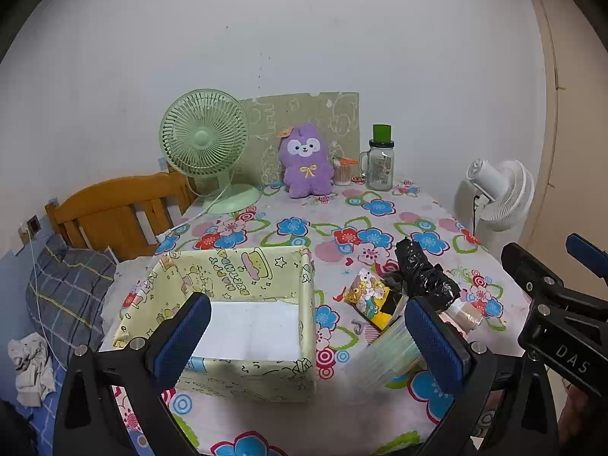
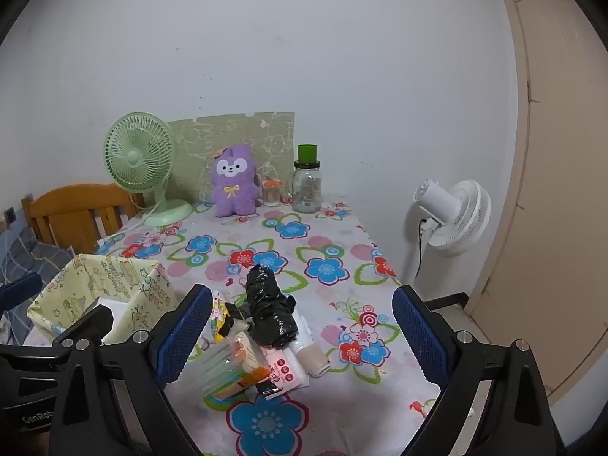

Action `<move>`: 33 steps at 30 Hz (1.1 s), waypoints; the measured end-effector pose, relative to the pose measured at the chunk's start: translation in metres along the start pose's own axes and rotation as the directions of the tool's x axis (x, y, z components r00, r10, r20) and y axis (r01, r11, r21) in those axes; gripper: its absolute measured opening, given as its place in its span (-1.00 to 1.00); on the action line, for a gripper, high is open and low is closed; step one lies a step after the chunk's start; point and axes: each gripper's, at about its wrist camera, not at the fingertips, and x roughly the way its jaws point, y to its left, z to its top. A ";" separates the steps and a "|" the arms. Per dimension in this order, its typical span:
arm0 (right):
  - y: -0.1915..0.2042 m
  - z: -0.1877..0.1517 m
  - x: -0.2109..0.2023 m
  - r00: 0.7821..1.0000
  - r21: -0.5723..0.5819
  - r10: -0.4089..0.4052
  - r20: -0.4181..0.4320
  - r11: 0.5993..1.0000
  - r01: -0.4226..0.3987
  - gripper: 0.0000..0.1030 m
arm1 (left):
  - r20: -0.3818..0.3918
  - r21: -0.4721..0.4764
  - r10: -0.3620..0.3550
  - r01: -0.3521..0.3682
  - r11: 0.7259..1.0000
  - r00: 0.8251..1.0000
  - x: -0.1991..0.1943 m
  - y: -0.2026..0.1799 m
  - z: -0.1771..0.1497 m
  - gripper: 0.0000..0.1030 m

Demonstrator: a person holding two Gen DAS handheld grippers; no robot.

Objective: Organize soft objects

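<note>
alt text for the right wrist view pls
The open right tool hovers empty above a black plastic bundle and packets on a floral table. A yellow box sits left; a purple plush stands by the wall.

We hold our right gripper (image 2: 302,336) wide open. A black bag roll (image 2: 268,306) lies between its fingers, untouched. The box (image 2: 114,285) sits to its left.

Both fisheye views are evenly, softly lit from above, with faint shadows beside the box (image 1: 243,304), dark vignetted corners, bowed edges bending the door (image 2: 551,190), slight softness near the fingers (image 1: 178,336), and no glare.
</note>
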 end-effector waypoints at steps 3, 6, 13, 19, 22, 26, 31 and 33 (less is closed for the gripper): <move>0.001 0.000 0.000 1.000 0.000 -0.001 0.003 1.000 0.001 0.88 | 0.007 -0.002 0.004 -0.004 1.000 1.000 -0.001 0.001 0.000 0.99; 0.001 0.001 -0.001 1.000 0.000 0.002 0.002 1.000 -0.002 0.88 | 0.009 -0.008 0.000 0.000 1.000 1.000 -0.001 0.002 0.000 0.99; 0.005 0.002 0.000 1.000 -0.005 0.008 -0.007 1.000 -0.008 0.88 | 0.020 -0.026 -0.012 0.013 1.000 1.000 -0.003 0.006 0.001 0.99; 0.007 0.001 0.000 1.000 -0.004 0.009 -0.008 1.000 -0.009 0.88 | 0.020 -0.032 -0.020 0.020 0.999 1.000 -0.003 0.008 0.001 0.99; 0.008 0.002 0.000 1.000 -0.005 0.008 -0.007 1.000 -0.008 0.88 | 0.022 -0.034 -0.021 0.021 0.999 1.000 -0.003 0.008 0.002 0.99; 0.007 0.002 -0.001 1.000 -0.001 0.008 -0.006 1.000 -0.008 0.88 | 0.024 -0.032 -0.022 0.023 0.999 0.999 -0.003 0.008 0.002 0.99; 0.007 0.002 0.000 1.000 0.003 0.011 -0.006 1.000 -0.011 0.88 | 0.029 -0.038 -0.021 0.022 0.999 0.999 -0.003 0.009 0.002 0.99; 0.008 0.003 -0.001 1.000 0.003 0.012 -0.006 1.000 -0.012 0.88 | 0.032 -0.040 -0.020 0.022 0.999 0.999 -0.003 0.011 0.002 0.99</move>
